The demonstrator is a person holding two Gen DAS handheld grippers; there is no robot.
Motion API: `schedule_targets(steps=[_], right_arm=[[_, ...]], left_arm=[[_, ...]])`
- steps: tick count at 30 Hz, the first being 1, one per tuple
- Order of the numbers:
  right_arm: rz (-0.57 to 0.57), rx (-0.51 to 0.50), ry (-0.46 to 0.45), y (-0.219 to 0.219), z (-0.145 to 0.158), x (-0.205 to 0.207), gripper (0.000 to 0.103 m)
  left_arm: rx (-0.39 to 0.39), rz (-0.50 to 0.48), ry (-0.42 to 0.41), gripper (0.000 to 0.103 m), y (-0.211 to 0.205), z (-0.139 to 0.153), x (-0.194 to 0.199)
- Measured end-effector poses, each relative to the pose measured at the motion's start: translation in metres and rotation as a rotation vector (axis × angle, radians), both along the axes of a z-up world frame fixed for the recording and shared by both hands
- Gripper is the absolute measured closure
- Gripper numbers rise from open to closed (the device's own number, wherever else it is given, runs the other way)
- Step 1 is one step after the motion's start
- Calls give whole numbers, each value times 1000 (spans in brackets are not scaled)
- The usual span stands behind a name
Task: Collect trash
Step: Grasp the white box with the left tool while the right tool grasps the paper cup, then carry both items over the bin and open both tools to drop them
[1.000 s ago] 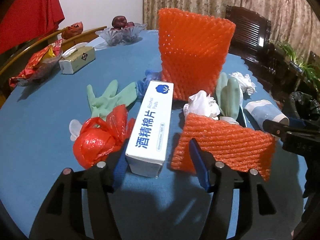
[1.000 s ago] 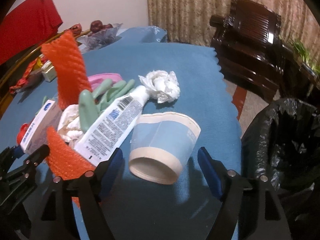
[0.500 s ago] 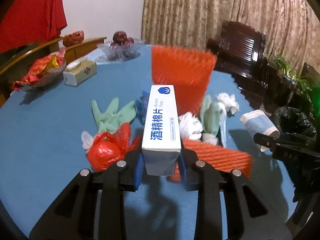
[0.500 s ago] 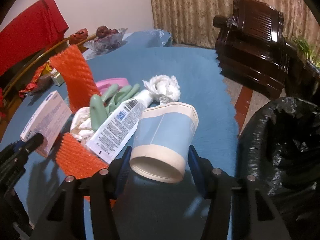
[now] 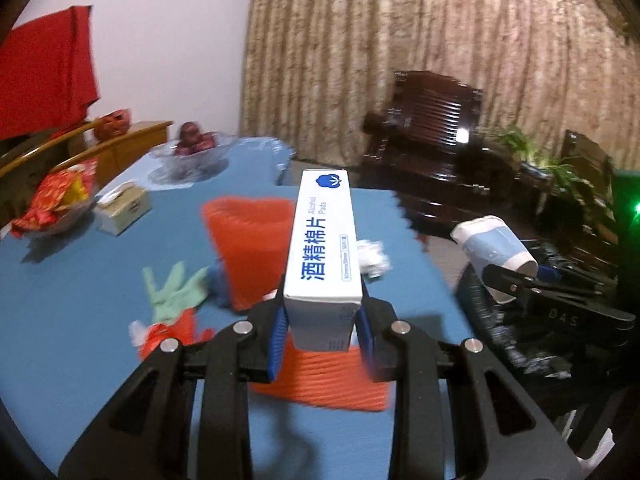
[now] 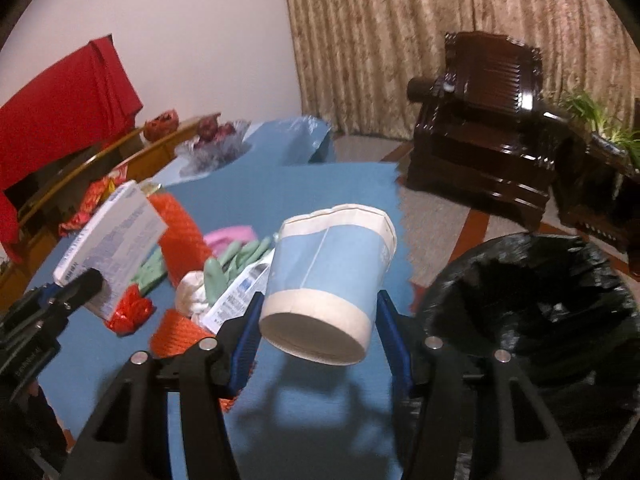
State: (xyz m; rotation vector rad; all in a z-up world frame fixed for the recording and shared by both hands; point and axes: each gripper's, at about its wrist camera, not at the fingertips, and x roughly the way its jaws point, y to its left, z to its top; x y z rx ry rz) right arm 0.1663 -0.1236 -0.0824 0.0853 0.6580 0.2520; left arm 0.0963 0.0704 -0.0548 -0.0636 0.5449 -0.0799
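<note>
Trash: your left gripper (image 5: 322, 330) pinches the alcohol-pad box (image 5: 325, 248) above the blue table (image 5: 72, 280) | your right gripper (image 6: 318, 338) clamps the paper cup (image 6: 328, 280), left of the black bin bag (image 6: 532, 316)

There are two grippers: the left gripper (image 5: 323, 332) and the right gripper (image 6: 318, 340). There is one white box (image 5: 325, 248) and one paper cup (image 6: 328, 280). There are two orange foam nets, one standing (image 5: 250, 240) and one lying flat (image 5: 324, 380). One red bag (image 6: 130, 310), one tube (image 6: 236, 302), one black trash bag (image 6: 532, 312), one tissue box (image 5: 122, 208).
</note>
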Motion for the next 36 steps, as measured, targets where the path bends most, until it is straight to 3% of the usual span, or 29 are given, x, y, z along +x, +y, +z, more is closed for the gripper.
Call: schedule_targets(steps=[5, 14, 26, 29, 30, 31, 34, 36], right_arm=[[-81, -2, -30, -40, 15, -14, 48], [-263, -27, -31, -123, 15, -38, 48], [-396, -63, -15, -184, 6, -39, 45], [-419, -79, -10, -190, 2, -42, 37], [-433, -86, -11, -193, 1, -43, 31], [-443, -90, -14, -196, 0, -44, 28], [-460, -93, -24, -201, 1, -49, 20], [-467, -95, -32, -202, 2, -52, 9]], left_arm=[[-18, -93, -6, 74, -43, 5, 7], [-31, -277, -5, 74, -129, 4, 24], [-48, -420, 13, 74, -205, -7, 45], [-53, -457, 22, 67, -220, -9, 49], [-52, -469, 27, 52, -224, -10, 50], [-50, -472, 21, 44, -226, -11, 49], [-33, -481, 0, 39, -228, -11, 46], [-26, -472, -10, 33, -223, -10, 43]])
